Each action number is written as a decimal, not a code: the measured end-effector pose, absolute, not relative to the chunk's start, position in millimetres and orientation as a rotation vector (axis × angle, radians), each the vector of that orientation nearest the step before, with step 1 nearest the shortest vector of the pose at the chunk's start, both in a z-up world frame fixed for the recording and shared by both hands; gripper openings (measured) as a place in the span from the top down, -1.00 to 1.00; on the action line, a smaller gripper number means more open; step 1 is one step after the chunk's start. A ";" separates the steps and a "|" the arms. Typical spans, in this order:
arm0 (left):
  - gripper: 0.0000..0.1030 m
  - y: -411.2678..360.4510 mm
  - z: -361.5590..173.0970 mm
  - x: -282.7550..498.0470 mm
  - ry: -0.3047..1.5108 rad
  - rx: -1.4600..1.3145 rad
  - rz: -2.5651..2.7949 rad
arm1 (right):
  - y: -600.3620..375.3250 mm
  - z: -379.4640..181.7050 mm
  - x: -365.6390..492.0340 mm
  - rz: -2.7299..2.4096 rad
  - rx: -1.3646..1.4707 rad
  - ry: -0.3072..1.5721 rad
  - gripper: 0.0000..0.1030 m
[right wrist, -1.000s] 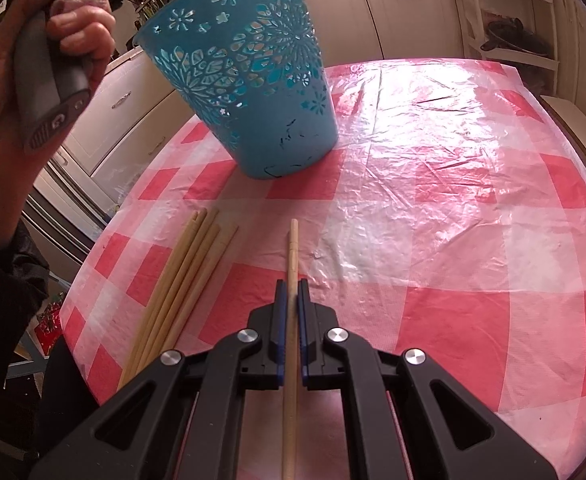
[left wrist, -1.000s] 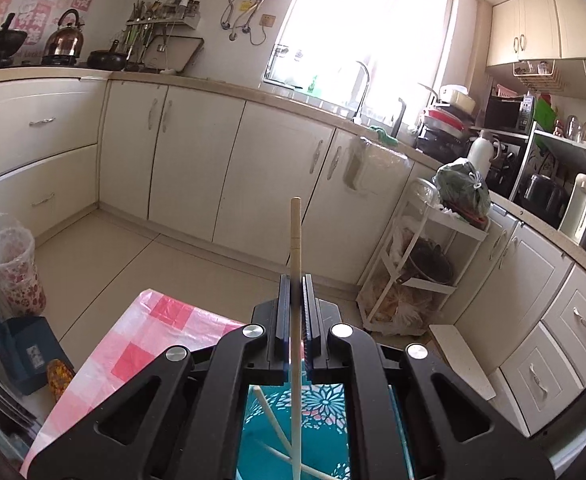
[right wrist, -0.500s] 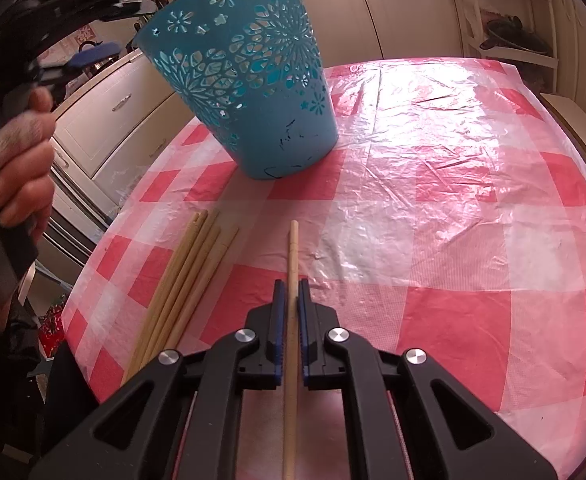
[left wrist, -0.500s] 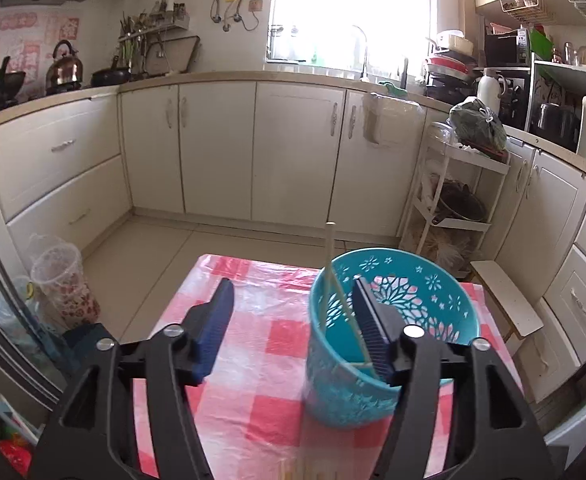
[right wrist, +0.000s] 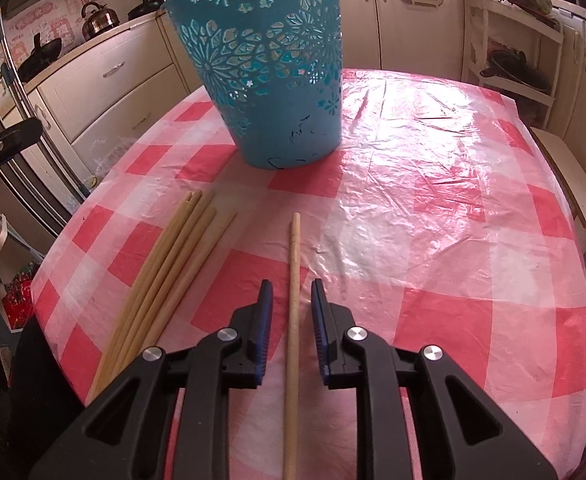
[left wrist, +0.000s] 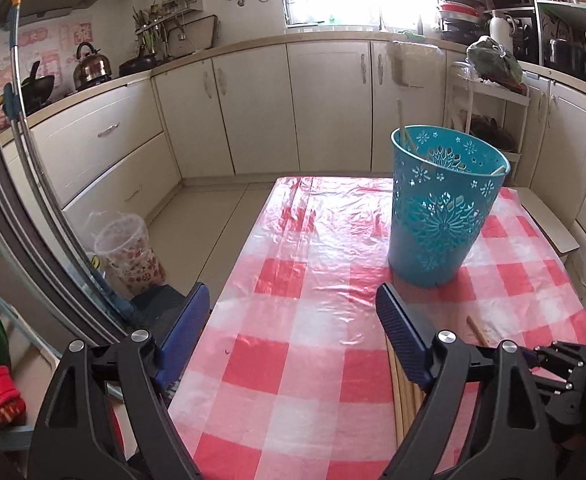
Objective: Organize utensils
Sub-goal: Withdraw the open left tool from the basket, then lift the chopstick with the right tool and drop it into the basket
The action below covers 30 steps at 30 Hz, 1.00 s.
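A teal cut-out basket (left wrist: 441, 208) stands on the red-checked table (left wrist: 293, 312) with chopsticks (left wrist: 405, 136) leaning inside it. It also shows in the right wrist view (right wrist: 269, 68). My left gripper (left wrist: 293, 312) is open and empty, above the table's near left part. My right gripper (right wrist: 291, 300) is open, its jaws on either side of a single wooden chopstick (right wrist: 293, 280) that lies on the table. Several more chopsticks (right wrist: 165, 280) lie in a bundle to its left.
The table (right wrist: 453, 220) is oval, with edges falling off left and right. Cream kitchen cabinets (left wrist: 261, 108) ring the room. A plastic-lined bin (left wrist: 127, 248) stands on the floor left of the table. A white rack (right wrist: 513, 52) stands at the back right.
My left gripper let its chopstick go into the basket, opened, and pulled back and down to the near left. My right gripper, shut on the single chopstick before, has opened around it.
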State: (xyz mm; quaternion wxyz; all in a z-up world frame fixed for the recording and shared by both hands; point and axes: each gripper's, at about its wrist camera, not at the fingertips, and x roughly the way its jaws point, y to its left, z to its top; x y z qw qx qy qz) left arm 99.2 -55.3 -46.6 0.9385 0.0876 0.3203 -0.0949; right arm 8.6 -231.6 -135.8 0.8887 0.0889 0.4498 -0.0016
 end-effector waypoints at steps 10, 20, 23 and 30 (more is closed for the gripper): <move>-0.60 -41.5 -53.9 88.9 0.713 0.141 -0.204 | -204.8 -134.8 15.2 -0.042 -0.053 0.994 0.70; -0.60 -25.0 -68.4 84.4 0.780 0.104 -0.195 | -251.9 -112.7 -13.7 0.070 0.393 0.873 0.89; -0.60 -23.0 -73.3 84.6 0.793 0.096 -0.185 | -269.1 -84.1 -25.2 0.128 0.529 0.763 0.89; -0.60 -28.6 -75.1 82.7 0.802 0.074 -0.199 | -287.2 19.9 -8.5 0.194 0.617 0.425 0.89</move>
